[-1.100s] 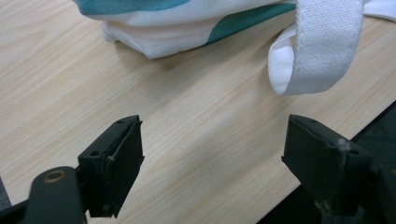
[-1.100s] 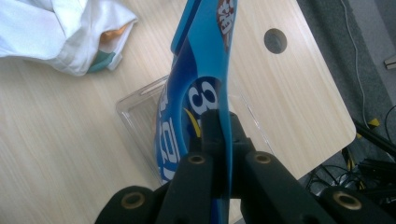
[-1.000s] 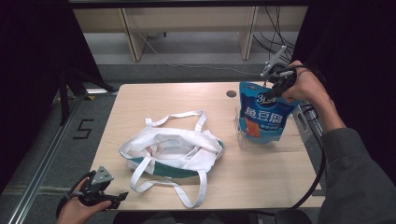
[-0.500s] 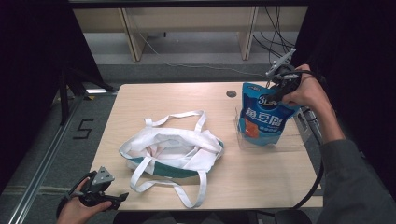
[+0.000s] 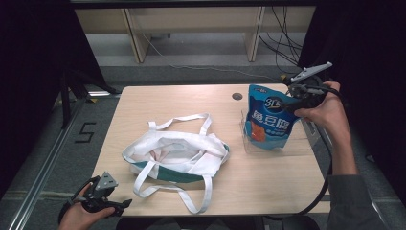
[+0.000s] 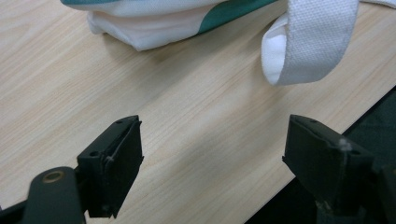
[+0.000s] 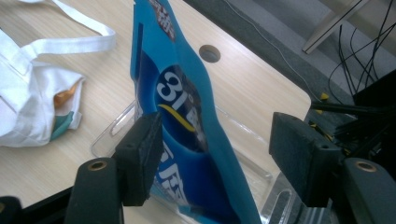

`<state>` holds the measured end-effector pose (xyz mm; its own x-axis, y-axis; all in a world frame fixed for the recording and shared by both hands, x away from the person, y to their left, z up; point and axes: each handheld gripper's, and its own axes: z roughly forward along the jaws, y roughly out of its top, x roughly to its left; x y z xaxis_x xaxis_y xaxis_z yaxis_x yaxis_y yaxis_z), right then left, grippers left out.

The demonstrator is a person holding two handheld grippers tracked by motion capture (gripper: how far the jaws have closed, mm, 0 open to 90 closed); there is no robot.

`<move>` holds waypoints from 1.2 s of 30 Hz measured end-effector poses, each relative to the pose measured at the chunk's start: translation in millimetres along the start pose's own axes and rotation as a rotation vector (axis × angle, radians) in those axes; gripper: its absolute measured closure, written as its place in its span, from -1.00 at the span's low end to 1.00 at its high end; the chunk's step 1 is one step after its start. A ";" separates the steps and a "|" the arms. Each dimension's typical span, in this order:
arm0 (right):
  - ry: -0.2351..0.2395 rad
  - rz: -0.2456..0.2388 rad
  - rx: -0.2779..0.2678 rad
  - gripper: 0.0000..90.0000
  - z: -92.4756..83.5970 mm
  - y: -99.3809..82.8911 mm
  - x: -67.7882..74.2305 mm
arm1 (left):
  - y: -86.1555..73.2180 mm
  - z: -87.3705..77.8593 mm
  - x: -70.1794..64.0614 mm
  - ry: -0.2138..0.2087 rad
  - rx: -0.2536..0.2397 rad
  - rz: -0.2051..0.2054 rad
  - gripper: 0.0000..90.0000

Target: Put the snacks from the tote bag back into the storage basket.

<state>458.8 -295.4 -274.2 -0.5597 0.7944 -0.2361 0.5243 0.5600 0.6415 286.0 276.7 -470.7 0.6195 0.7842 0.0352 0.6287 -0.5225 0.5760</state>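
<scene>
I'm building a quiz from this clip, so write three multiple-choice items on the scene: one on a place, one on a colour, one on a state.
1. Where does the blue snack pouch stand?
A. in the clear tray
B. inside the bag
C. on the floor

2. What colour is the tote bag?
A. red and black
B. white with green
C. all yellow

3. How is the right gripper?
A. shut on a strap
B. lying flat on the table
C. open, with the pouch between its jaws

Key: 1 A, the high view shows the pouch upright in the tray at the table's right. 2 B, white cloth over a green base. 3 C, the right gripper view shows the jaws, just opening, apart around the pouch.
</scene>
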 end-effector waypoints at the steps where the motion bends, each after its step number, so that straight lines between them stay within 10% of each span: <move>1: -0.001 0.015 -0.019 -0.21 -1.7 -4.1 0.0 | 0.0 -0.1 0.4 -0.001 0.003 -0.001 -0.58; 15: 0.019 0.197 -0.120 -0.24 -6.3 -61.4 -2.9 | -0.1 -0.3 0.4 0.002 -0.004 -0.005 -0.58; 20: 0.043 0.212 -0.056 -0.12 -5.7 -78.4 -0.6 | 0.0 0.3 0.0 0.007 -0.010 -0.003 -0.58; 30: 0.096 0.195 0.024 0.86 11.8 -94.4 0.5 | -0.3 -2.0 -1.6 -0.003 -0.010 0.003 -0.58; 36: 0.098 0.146 -0.008 1.00 28.6 -91.1 3.8 | 0.5 -1.8 -1.8 0.004 -0.007 0.020 -0.58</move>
<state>427.3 -336.7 -354.4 -0.5383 0.8400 -0.0681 0.5996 0.4385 0.6695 284.4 275.7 -469.0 0.6299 0.7750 0.0503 0.6129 -0.5358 0.5808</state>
